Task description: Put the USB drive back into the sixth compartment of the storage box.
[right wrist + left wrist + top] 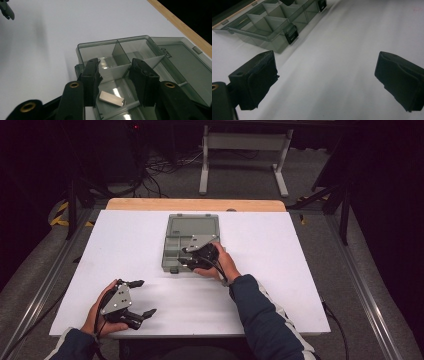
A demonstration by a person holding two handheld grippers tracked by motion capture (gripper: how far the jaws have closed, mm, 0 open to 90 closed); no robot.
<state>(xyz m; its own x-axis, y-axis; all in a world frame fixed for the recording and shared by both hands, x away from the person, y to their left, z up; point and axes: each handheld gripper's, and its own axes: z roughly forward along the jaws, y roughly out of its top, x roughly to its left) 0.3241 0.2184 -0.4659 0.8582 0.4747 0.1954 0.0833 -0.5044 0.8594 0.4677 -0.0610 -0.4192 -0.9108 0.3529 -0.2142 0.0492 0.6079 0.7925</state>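
Right gripper [186, 256] parked over the open organizer box [176, 251], left gripper [142, 297] idling at the table's [300, 285] near-left corner.

The right gripper view catches a small silver metal piece [112, 98] lying in a near compartment, between the half-open jaws but untouched (too small to spot from above). Left jaws spread wide, empty, forearm flat along the near edge.

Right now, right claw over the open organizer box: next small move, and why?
Probably ease the right claw straight down and close on the small metal piece. It lies flat in a compartment of the organizer box, between the parted jaws and untouched. The dividers stand close, so keep the descent slow. The left claw rests open on the table.
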